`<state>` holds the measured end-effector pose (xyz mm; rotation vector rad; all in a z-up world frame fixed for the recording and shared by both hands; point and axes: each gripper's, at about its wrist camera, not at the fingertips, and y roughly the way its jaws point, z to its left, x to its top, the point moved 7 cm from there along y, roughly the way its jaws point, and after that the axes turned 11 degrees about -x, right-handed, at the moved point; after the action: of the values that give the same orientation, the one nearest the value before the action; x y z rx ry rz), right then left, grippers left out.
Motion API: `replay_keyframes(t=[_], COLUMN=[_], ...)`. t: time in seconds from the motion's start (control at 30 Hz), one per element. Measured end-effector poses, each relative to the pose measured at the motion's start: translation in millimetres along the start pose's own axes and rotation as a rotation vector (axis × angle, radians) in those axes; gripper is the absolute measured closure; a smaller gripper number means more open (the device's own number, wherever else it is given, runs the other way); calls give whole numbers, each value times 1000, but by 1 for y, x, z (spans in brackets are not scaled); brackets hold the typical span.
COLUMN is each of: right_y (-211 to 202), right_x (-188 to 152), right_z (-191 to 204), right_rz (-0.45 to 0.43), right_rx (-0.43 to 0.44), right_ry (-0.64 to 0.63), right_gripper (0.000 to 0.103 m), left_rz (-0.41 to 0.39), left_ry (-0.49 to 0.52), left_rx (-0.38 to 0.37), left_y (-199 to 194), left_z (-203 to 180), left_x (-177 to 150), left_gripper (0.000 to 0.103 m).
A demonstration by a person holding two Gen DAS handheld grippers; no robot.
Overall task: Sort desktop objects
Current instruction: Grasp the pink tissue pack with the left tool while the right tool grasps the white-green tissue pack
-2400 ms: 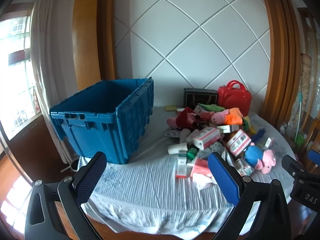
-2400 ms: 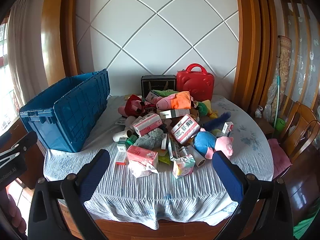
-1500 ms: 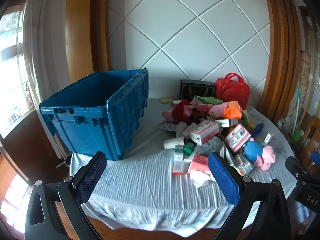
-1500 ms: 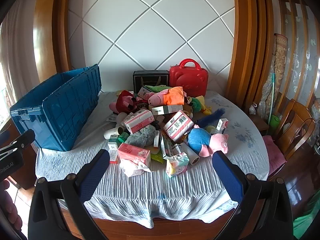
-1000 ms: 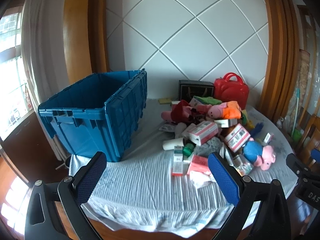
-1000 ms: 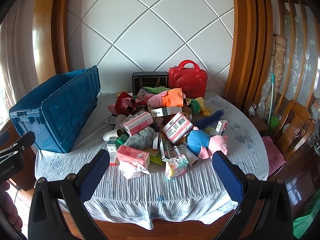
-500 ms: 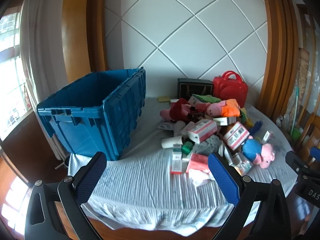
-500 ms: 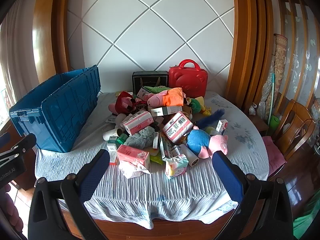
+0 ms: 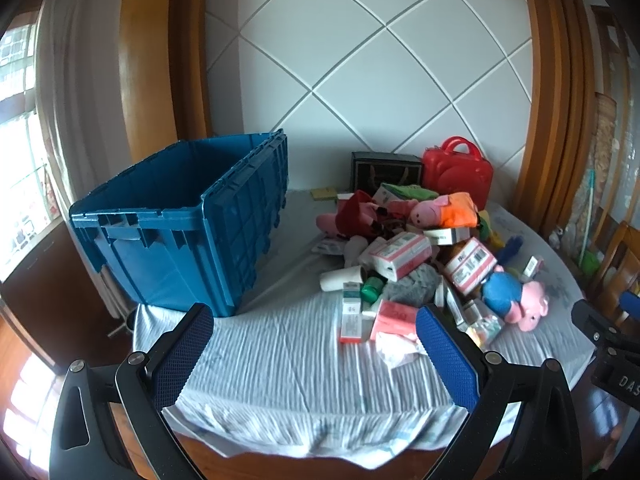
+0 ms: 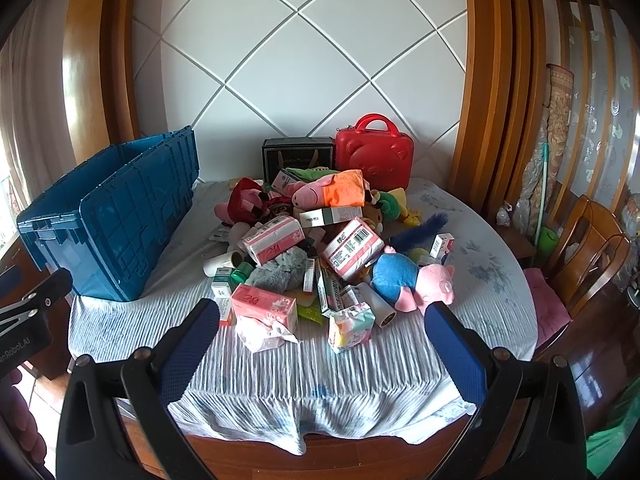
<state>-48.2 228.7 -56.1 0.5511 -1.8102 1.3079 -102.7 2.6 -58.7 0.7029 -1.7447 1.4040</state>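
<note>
A heap of toys and boxes lies mid-table: a pink tissue pack, pink cartons, an orange-dressed pig plush, a blue-and-pink pig plush and a white cup. A big open blue crate stands on the left, also in the right wrist view. My left gripper is open and empty before the table's front edge. My right gripper is open and empty, short of the heap.
A red bear-face case and a black box stand at the back by the wall. A white ribbed cloth covers the round table. A wooden chair with a pink cushion stands to the right.
Both grippers have drifted slightly; the views shifted a little toward the table. Both stay open and empty, and nothing on the table has moved.
</note>
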Motion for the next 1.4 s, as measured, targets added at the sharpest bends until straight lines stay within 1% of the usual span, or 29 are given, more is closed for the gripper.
replay_keyframes(t=[0.17, 0.33, 0.47, 0.57, 0.63, 0.7, 0.8, 0.87, 1.0, 1.1, 1.2, 1.33, 1.4], right_y=[10, 31, 53, 78, 104, 127, 171, 197, 245, 267, 279, 296, 303], right_x=[-11, -34, -62, -80, -88, -93, -99, -102, -109, -112, -109, -104, -105], right_z=[-15, -36, -58, -68, -74, -77, -74, -69, -59, -60, -68, -78, -77], right_rz=[30, 93, 154, 213, 249, 267, 312, 337, 392, 423, 430, 440, 449], right_rx=[-38, -100, -155, -159, -148, -127, -53, -7, 64, 97, 105, 107, 115], right_ry=[26, 61, 83, 75, 62, 52, 21, -6, -51, -67, -73, -82, -86], right_gripper=[0, 0, 0, 0, 0, 0, 0, 0, 0, 0, 0, 0, 0], left_rz=[25, 76, 130, 185, 210, 223, 271, 300, 328, 344, 363, 398, 426], left_ry=[-1, 24, 43, 41, 56, 56, 47, 43, -4, -17, -38, -74, -74], left_rx=[-18, -51, -100, -136, -142, -127, -106, -77, -44, -22, -4, 18, 35], left_y=[14, 43, 79, 109, 129, 149, 182, 205, 238, 267, 295, 326, 338], left_z=[5, 1, -16, -37, -55, -71, -91, -103, -118, -130, -144, -155, -157], left_x=[-7, -22, -42, -58, -66, -73, -82, -85, -85, -79, -77, -88, -98], left_gripper=[0, 0, 1, 1, 0, 1, 1, 1, 1, 1, 1, 1, 1])
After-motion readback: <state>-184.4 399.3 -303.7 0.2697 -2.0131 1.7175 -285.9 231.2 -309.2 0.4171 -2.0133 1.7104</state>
